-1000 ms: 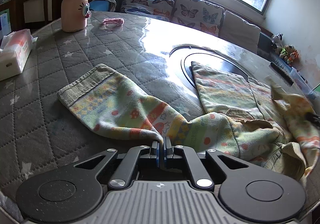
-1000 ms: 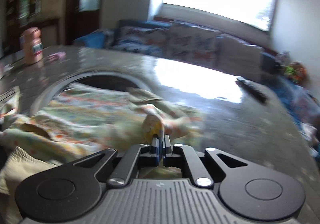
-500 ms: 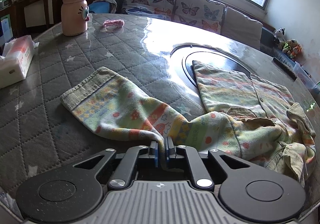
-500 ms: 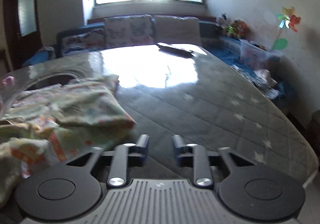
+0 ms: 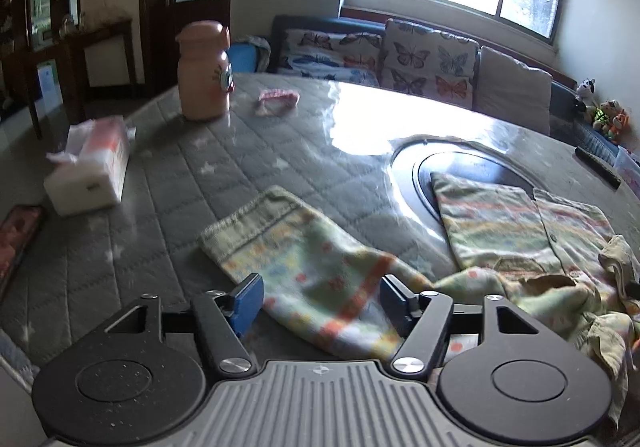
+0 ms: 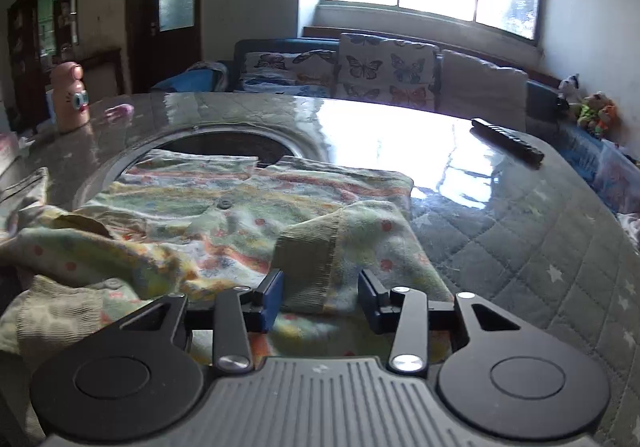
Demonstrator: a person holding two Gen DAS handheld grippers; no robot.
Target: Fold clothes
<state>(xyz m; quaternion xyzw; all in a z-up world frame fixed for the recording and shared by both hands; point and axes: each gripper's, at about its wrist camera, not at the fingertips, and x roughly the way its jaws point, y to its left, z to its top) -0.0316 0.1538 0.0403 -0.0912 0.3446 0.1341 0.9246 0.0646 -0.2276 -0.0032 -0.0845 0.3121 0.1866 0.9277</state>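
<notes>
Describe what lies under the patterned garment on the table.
Under the garment you can see the quilted table cover and part of a dark round inset. The rest of that inset, and anything else beneath the cloth, is covered.

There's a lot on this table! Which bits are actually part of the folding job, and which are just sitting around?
Part of the job:
patterned garment
its sleeve
left gripper, jaws open
right gripper, jaws open

Just lying about:
pink bottle
tissue pack
pink hair tie
remote control
</notes>
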